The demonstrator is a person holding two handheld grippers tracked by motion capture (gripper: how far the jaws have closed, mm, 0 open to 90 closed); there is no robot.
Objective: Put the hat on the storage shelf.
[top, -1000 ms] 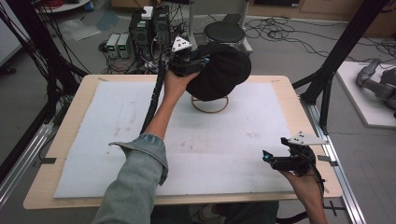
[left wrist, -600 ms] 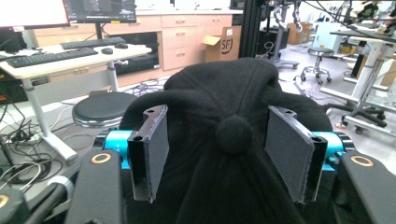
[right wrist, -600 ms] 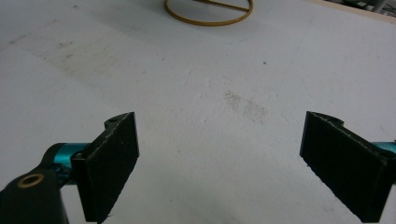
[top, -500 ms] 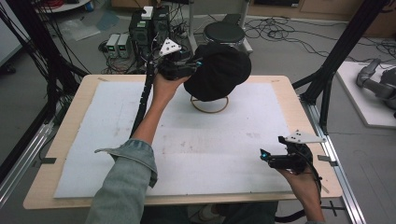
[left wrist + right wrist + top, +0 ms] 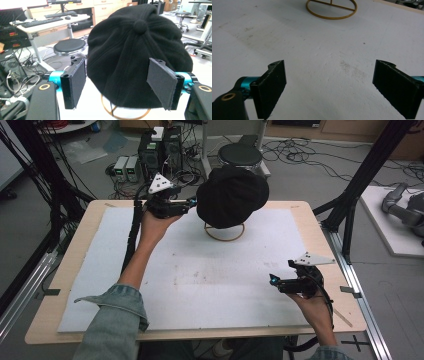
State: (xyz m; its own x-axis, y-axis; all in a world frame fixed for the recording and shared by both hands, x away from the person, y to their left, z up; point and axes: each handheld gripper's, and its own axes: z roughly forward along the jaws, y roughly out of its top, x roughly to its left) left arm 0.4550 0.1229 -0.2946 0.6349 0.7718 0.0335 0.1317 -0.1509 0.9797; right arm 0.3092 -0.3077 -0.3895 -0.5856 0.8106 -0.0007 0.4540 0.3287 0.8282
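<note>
L tool [image 5: 191, 202] backed off cap [image 5: 231, 195], jaws opening

Rolled denim sleeve [image 5: 112, 312] at lower left; black left gripper [image 5: 191, 202] and right gripper [image 5: 272, 280] bore grey triangular plates, teal fittings, black cables.

The left tool [image 5: 191, 204], its jaws just opening, is beside the black hat [image 5: 231, 195] on the gold stand [image 5: 224, 233].
</note>
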